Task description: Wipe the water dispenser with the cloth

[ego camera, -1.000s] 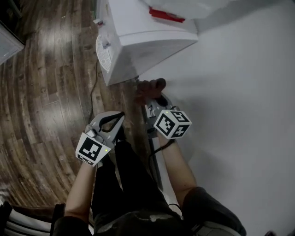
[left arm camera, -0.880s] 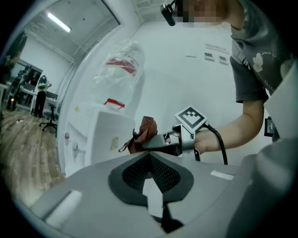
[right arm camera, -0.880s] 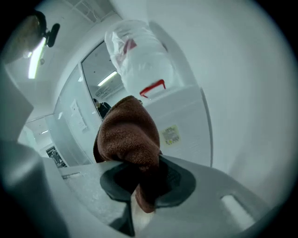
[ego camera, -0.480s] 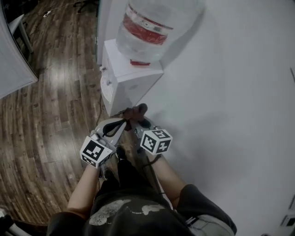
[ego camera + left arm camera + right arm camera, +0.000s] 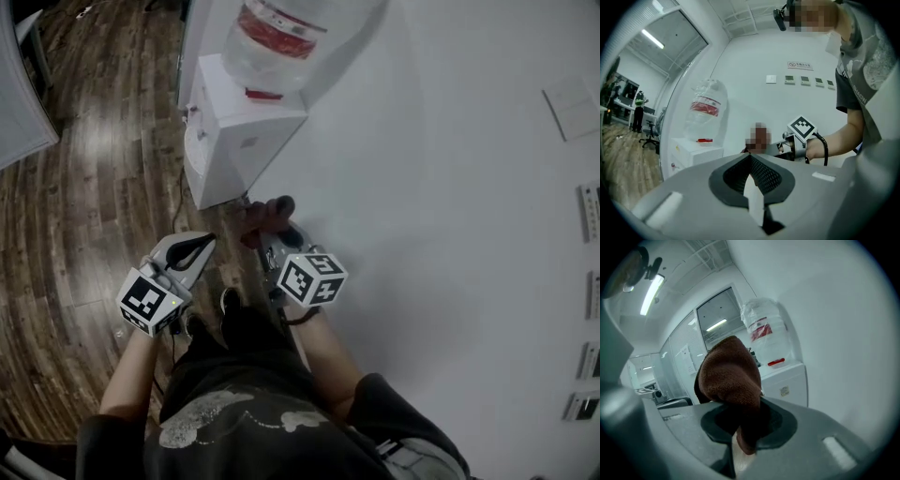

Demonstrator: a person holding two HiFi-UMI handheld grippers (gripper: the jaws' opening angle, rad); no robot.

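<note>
Cloth (image 5: 731, 376): brown terry, bunched, pinched between the fingers of the right gripper (image 5: 745, 427). A rounded wad stands clear above the tips. In the head view the cloth (image 5: 267, 214) is held out in front of the person, close to the white wall.

Left gripper (image 5: 750, 157): fingers pressed together at the tips, nothing between them. It is carried lower and to the left of the right gripper (image 5: 272, 239), taking no part.

Water dispenser (image 5: 239, 131): white cabinet on the wood floor (image 5: 84, 206), set against the wall, with a clear bottle (image 5: 281, 28) inverted on top. It is ahead of both grippers and well apart from the cloth; no contact.

Step in hand, as judged: approach. Cloth is secured, wiping not yet begun.

Next move calls for closing the gap and presenting the free wad, not the fingers, to a cabinet face. The top edge or the near side panel looks easiest to reach. Then press lightly and stroke along the panel, keeping clear of the bottle.
</note>
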